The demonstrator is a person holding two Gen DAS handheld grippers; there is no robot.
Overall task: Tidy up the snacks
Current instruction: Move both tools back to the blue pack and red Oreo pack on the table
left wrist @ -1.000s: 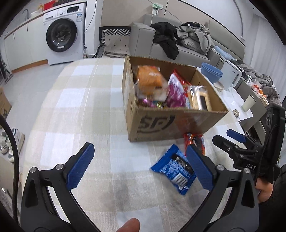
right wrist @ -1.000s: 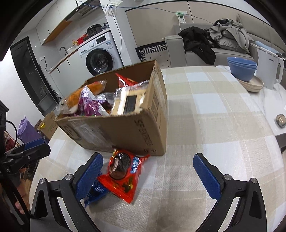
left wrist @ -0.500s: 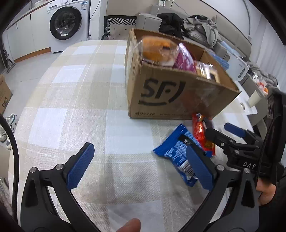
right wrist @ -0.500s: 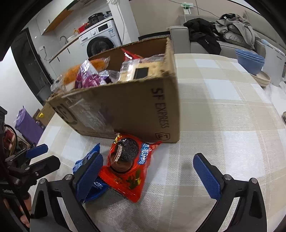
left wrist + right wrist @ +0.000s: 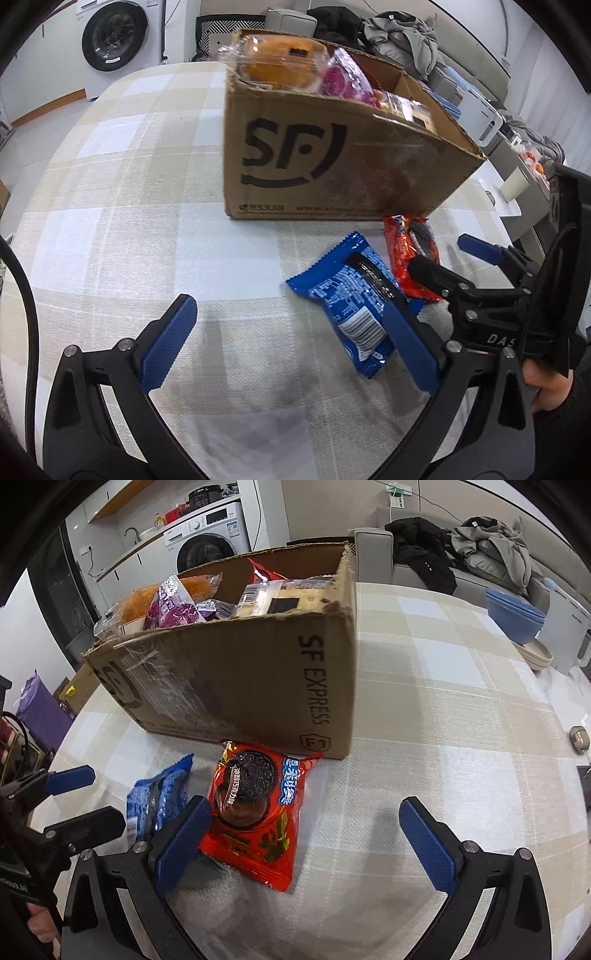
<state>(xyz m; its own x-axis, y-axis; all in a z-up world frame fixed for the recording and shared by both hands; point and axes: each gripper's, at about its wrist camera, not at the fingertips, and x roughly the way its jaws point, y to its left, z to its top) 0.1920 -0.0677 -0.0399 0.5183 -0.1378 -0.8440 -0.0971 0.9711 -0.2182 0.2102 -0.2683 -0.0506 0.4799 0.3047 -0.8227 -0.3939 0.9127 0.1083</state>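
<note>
On the plaid tablecloth (image 5: 424, 709), both claws hang spread: red foil cookie packet (image 5: 255, 812) lies inside the right gripper (image 5: 306, 843), long axis toward the cardboard box (image 5: 236, 675).

Two cookie packs (image 5: 255, 812) (image 5: 354, 306) lie side by side on table (image 5: 443, 738), just before snack-filled box (image 5: 258, 672).

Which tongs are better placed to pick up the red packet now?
Probably the right tongs: open, with the red packet lying between their fingers. The left tongs, also open, sit nearer the blue packet.
</note>
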